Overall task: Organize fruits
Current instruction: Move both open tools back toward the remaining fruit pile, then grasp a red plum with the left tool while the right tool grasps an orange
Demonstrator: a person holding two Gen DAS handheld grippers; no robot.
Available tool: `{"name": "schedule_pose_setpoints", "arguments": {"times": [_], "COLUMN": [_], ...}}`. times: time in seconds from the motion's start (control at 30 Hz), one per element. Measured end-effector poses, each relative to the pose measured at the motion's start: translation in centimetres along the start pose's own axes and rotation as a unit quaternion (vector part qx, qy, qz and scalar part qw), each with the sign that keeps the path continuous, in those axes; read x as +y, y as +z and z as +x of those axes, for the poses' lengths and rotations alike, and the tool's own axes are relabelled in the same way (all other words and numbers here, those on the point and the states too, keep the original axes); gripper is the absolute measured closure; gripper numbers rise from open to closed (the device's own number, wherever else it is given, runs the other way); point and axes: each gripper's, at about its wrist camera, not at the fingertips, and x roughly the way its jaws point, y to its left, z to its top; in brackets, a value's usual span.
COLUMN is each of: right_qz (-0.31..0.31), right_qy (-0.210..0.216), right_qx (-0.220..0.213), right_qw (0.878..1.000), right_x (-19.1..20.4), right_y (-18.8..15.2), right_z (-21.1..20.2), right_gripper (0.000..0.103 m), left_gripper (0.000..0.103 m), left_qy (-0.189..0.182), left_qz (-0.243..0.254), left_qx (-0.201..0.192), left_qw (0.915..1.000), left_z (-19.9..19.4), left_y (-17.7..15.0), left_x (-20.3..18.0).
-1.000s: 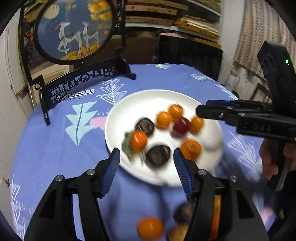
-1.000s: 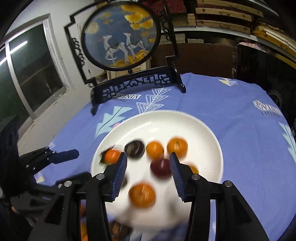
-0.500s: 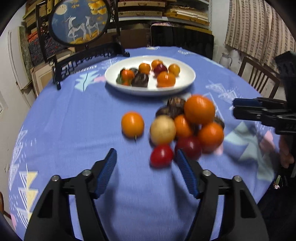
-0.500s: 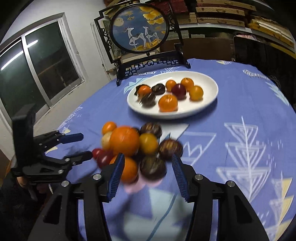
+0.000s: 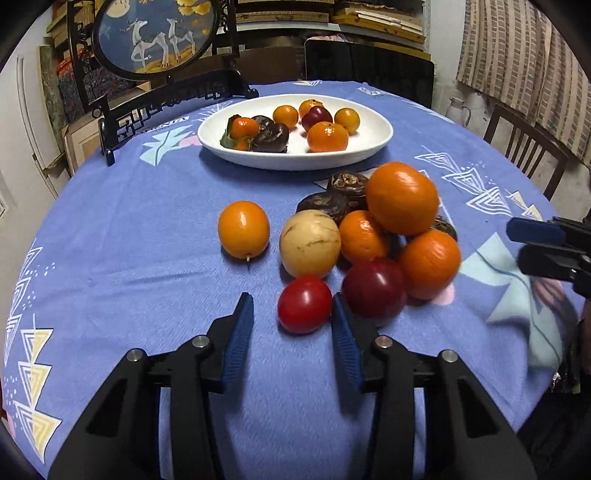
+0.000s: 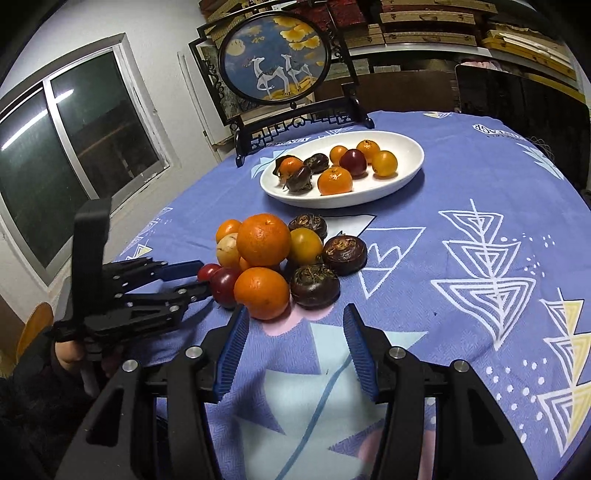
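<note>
Loose fruit is heaped on the blue tablecloth: a big orange (image 5: pixel 402 197) on top, a pale yellow fruit (image 5: pixel 309 243), a dark red plum (image 5: pixel 373 288), brown water chestnuts (image 6: pixel 314 286) and a small red tomato (image 5: pixel 304 309). One orange (image 5: pixel 243 229) lies apart to the left. My left gripper (image 5: pixel 291 301) is closing with the tomato between its tips. The right pad is at the tomato's skin and the left pad stands off it. My right gripper (image 6: pixel 295 312) is open just short of the heap, holding nothing. A white oval plate (image 5: pixel 369 147) behind holds several fruits.
A round deer picture on a black carved stand (image 5: pixel 155 33) stands at the table's far edge behind the plate. A wooden chair (image 5: pixel 524 147) and a white jug (image 5: pixel 460 109) are off to the right. A window (image 6: pixel 74 147) is on the left wall.
Both grippers drew back from over the plate to the heap of loose fruit near the table's front. The left jaws narrowed around the red tomato.
</note>
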Motion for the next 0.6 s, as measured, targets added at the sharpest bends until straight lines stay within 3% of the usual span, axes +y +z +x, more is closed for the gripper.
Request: {"name": "schedule_pose_setpoints", "arguments": {"times": [0.03, 0.07, 0.17, 0.33, 0.6], "right_qz": [-0.001, -0.004, -0.022, -0.052, -0.034], "right_qy": [0.001, 0.003, 0.006, -0.010, -0.021], "right_qx": [0.001, 0.004, 0.012, 0.031, 0.049], "right_qw": [1.000, 1.000, 1.000, 0.998, 0.998], "right_x": [0.0, 0.3, 1.3, 3.3, 4.1], "right_y": [0.0, 0.0, 0.0, 0.3, 1.7], "right_z": [0.1, 0.3, 1.0, 3.0, 5.8], "right_gripper": [0.050, 0.050, 0.050, 0.050, 0.050], "left_gripper": [0.064, 0.076, 0.076, 0.076, 0.076], "left_qy": [-0.004, -0.011, -0.007, -0.029, -0.028], "left_qz": [-0.003, 0.000, 0.011, -0.014, -0.020], "left_qx": [-0.002, -0.004, -0.013, -0.020, -0.035], "left_qw": [1.0000, 0.9999, 0.9998, 0.9993, 0.9988], "left_z": [0.0, 0.0, -0.3, -0.9, -2.5], "left_y": [0.1, 0.1, -0.3, -0.8, -1.1], "left_x": [0.1, -0.1, -0.5, 0.4, 1.1]}}
